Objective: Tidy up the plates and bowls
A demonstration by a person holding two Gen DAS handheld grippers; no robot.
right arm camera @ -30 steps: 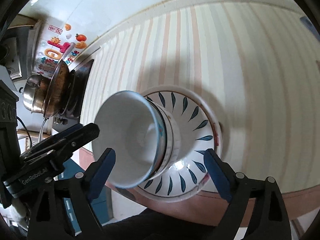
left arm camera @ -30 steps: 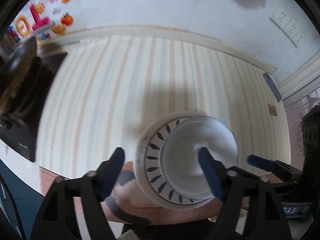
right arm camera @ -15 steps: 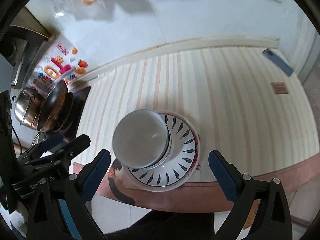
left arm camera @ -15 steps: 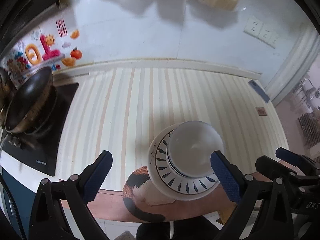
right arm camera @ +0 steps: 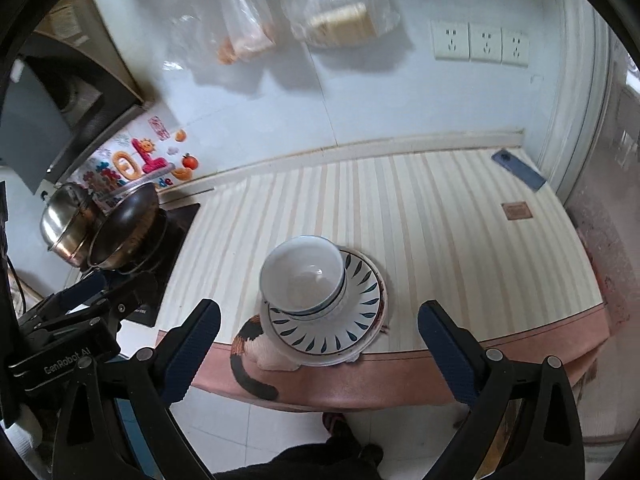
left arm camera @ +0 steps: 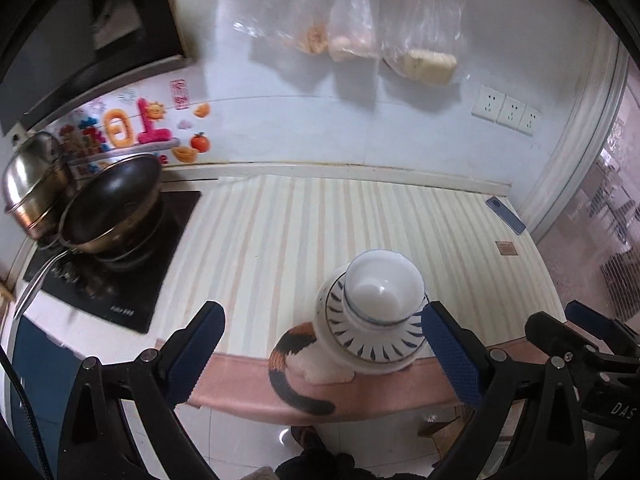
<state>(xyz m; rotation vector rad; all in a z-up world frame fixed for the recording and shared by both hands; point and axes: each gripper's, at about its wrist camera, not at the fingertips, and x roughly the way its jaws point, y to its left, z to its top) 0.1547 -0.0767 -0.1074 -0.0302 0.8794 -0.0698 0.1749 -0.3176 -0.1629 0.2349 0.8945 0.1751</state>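
Note:
White bowls (left arm camera: 382,292) with a blue rim line are nested on a leaf-patterned plate (left arm camera: 372,346) near the counter's front edge. In the right wrist view the same bowls (right arm camera: 304,284) sit towards the left of the plate (right arm camera: 356,316). My left gripper (left arm camera: 321,311) hovers above and in front of the stack, jaws wide open and holding nothing. My right gripper (right arm camera: 319,307) is also open and empty, raised clear of the stack. Each gripper shows at the edge of the other's view: the right gripper (left arm camera: 560,320) and the left gripper (right arm camera: 108,288).
A striped cloth (left arm camera: 280,240) with a calico cat print (left arm camera: 292,352) covers the counter. At left, a dark wok (left arm camera: 112,208) and a steel pot (left arm camera: 28,184) stand on a black hob. A phone (left arm camera: 505,214) lies at the back right. Plastic bags (left arm camera: 360,20) hang on the wall.
Both grippers have risen and drawn back from the stack, which now looks smaller and lower. The left jaws have spread wider. The bowls and plate have stayed put.

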